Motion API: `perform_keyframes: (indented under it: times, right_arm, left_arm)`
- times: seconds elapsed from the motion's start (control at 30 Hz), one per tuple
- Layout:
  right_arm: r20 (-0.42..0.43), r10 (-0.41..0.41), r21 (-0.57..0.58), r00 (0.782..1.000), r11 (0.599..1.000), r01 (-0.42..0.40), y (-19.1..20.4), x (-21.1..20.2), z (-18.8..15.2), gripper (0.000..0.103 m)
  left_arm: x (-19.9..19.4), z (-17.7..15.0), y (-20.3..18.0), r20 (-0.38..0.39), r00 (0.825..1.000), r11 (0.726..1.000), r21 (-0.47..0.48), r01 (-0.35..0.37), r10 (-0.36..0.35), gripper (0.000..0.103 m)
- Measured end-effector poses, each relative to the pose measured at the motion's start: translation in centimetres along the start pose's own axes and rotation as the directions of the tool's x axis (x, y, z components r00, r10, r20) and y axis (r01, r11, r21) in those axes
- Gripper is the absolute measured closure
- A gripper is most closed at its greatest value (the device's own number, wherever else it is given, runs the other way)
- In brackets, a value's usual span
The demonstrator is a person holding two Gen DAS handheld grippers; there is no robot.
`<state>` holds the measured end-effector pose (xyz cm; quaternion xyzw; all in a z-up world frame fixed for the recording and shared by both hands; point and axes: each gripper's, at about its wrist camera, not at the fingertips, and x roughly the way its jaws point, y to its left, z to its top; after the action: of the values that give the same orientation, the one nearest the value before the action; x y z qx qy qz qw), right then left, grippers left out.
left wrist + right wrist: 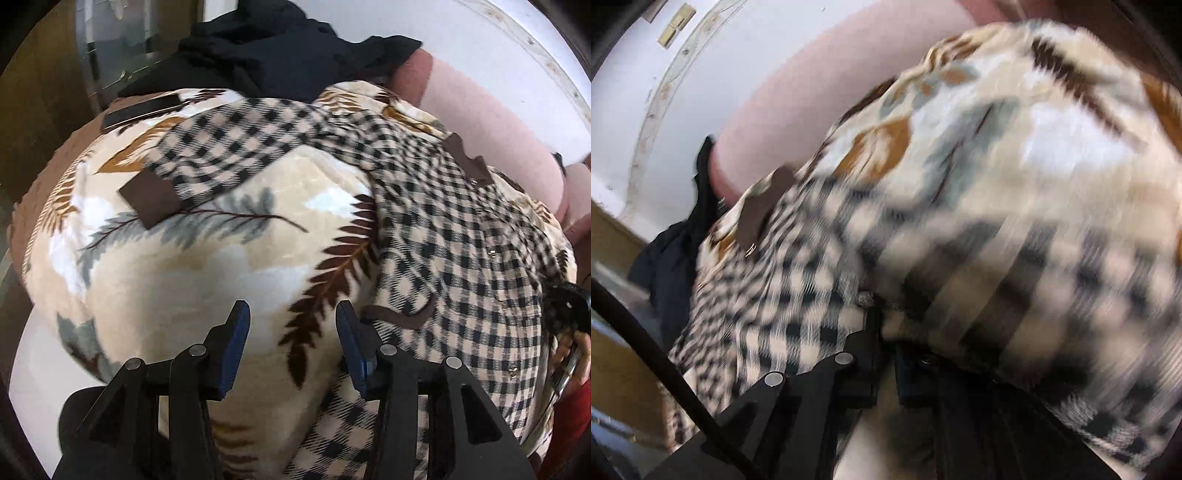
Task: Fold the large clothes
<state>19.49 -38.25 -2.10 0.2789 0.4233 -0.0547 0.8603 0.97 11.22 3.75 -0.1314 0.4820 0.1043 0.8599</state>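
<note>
A checked shirt (461, 236) in beige and black, with brown cuffs and collar, lies spread on a cream blanket (192, 258) printed with brown, grey and ochre leaves. In the left wrist view its body covers the right side of the blanket, and one sleeve reaches across the far part to the left, ending in a brown cuff (149, 201). A second brown-edged piece lies near the shirt's near left edge.

The left tool (291, 325) hovers over the blanket just left of that edge, its blue-padded jaws partly apart with nothing between them; only leaf-print shows in the gap.

The right tool (884, 325) is clenched, and a fold of checked cloth is bunched at its tips, so it grips the shirt (798, 306). That view is smeared by motion.

Beyond the blanket, a heap of dark clothing (273, 51) lies at the far side, a pink cushion (491, 125) sits far right, and a white wall (498, 40) stands behind.
</note>
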Motion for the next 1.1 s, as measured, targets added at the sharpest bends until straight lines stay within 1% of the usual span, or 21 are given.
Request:
perform_keyframes:
  times: [0.03, 0.07, 0.13, 0.2, 0.23, 0.27, 0.33, 0.4, 0.43, 0.5, 0.53, 0.6, 0.67, 0.7, 0.73, 0.77, 0.87, 0.9, 0.97, 1.03, 1.1]
  right_arm:
    - [0.026, -0.037, -0.006, 0.999, 0.999, 0.038, 0.0, -0.2, 0.6, 0.097]
    - [0.039, -0.056, -0.004, 0.998, 0.998, 0.057, 0.0, -0.3, 1.0, 0.097]
    - [0.027, -0.082, -0.009, 0.996, 0.997, 0.082, 0.1, 0.1, 1.2, 0.097]
    - [0.033, -0.084, -0.016, 0.996, 0.996, 0.085, 0.3, -0.4, 0.5, 0.092]
    - [0.038, -0.079, -0.01, 0.996, 0.997, 0.079, 0.1, -1.2, -0.3, 0.085]
    - [0.036, -0.063, -0.007, 0.997, 0.998, 0.063, -0.2, -2.1, -1.3, 0.073]
    - [0.01, -0.001, -0.01, 1.0, 1.0, 0.001, -1.2, -4.5, -3.9, 0.062]
    - [-0.045, 0.046, -0.039, 0.998, 0.998, -0.048, -1.3, -6.7, -7.3, 0.062]
    - [-0.064, 0.063, -0.053, 0.996, 0.996, -0.066, -1.4, -7.6, -8.6, 0.062]
    - [-0.109, 0.086, -0.092, 0.99, 0.991, -0.096, -0.8, -9.5, -12.0, 0.062]
    - [-0.121, 0.083, -0.114, 0.989, 0.989, -0.097, -0.4, -10.4, -13.5, 0.061]
    - [-0.123, 0.047, -0.151, 0.991, 0.986, -0.065, 0.4, -11.8, -16.1, 0.057]
    - [-0.121, 0.038, -0.141, 0.992, 0.988, -0.055, 0.6, -12.6, -17.4, 0.055]
    - [-0.124, 0.039, -0.125, 0.991, 0.991, -0.054, 0.7, -12.9, -18.0, 0.055]
    - [-0.128, 0.041, -0.111, 0.991, 0.992, -0.055, 0.7, -13.1, -18.3, 0.055]
    - [-0.134, 0.04, -0.104, 0.99, 0.993, -0.054, 0.7, -13.2, -18.6, 0.055]
    - [-0.129, 0.011, -0.126, 0.992, 0.992, -0.028, 1.1, -13.9, -18.9, 0.055]
    - [-0.125, 0.009, -0.127, 0.992, 0.992, -0.025, 1.2, -14.1, -18.8, 0.055]
    - [-0.125, 0.008, -0.127, 0.992, 0.992, -0.024, 0.9, -14.4, -18.4, 0.055]
    - [-0.124, -0.003, -0.144, 0.992, 0.989, -0.015, 0.7, -14.5, -18.4, 0.055]
    - [-0.125, -0.007, -0.164, 0.992, 0.986, -0.013, 0.5, -14.4, -18.6, 0.055]
  left_arm:
    - [-0.2, 0.0, 0.3, -0.002, 1.0, 1.0, -0.013, -0.01, 0.01, 0.056]
    - [-0.4, -0.1, 0.6, -0.005, 1.0, 1.0, -0.02, -0.007, 0.007, 0.056]
    - [-0.7, -0.2, 0.7, -0.008, 1.0, 1.0, -0.004, 0.0, 0.0, 0.056]
    - [-0.8, -0.4, 0.6, 0.003, 1.0, 1.0, 0.024, 0.006, -0.006, 0.056]
    - [-0.6, -0.4, 0.5, 0.005, 1.0, 0.999, 0.048, 0.018, -0.018, 0.056]
    - [-0.3, -0.5, 0.3, -0.002, 0.999, 0.997, 0.067, 0.033, -0.033, 0.056]
    - [0.3, -0.8, -0.1, -0.023, 0.996, 0.991, 0.096, 0.091, -0.089, 0.055]
    - [1.0, -1.1, -0.5, -0.053, 0.989, 0.983, 0.12, 0.141, -0.135, 0.055]
    - [1.4, -1.4, -0.8, -0.071, 0.982, 0.973, 0.142, 0.184, -0.176, 0.055]
    - [1.8, -2.0, -1.7, -0.09, 0.971, 0.952, 0.193, 0.237, -0.223, 0.055]
    - [1.9, -2.2, -2.1, -0.097, 0.966, 0.942, 0.219, 0.254, -0.238, 0.055]
    - [2.2, -2.9, -3.2, -0.111, 0.961, 0.922, 0.274, 0.275, -0.254, 0.055]
    - [2.6, -3.6, -4.5, -0.122, 0.958, 0.898, 0.333, 0.287, -0.261, 0.057]
    - [2.8, -3.9, -5.0, -0.124, 0.96, 0.892, 0.355, 0.278, -0.25, 0.076]
    - [3.0, -4.1, -5.3, -0.124, 0.965, 0.891, 0.371, 0.262, -0.232, 0.1]
    - [2.9, -4.2, -5.4, -0.112, 0.97, 0.893, 0.38, 0.243, -0.217, 0.099]
    - [1.9, -2.7, -3.6, -0.085, 0.956, 0.911, 0.29, 0.294, -0.281, 0.099]
    - [1.5, -1.9, -2.6, -0.066, 0.955, 0.921, 0.253, 0.297, -0.29, 0.099]
    - [1.3, -0.4, -0.6, -0.047, 0.953, 0.932, 0.2, 0.301, -0.298, 0.099]
    - [1.6, 0.9, 1.2, -0.045, 0.957, 0.944, 0.155, 0.29, -0.286, 0.099]
    - [2.3, 1.8, 2.2, -0.056, 0.959, 0.95, 0.132, 0.282, -0.277, 0.099]
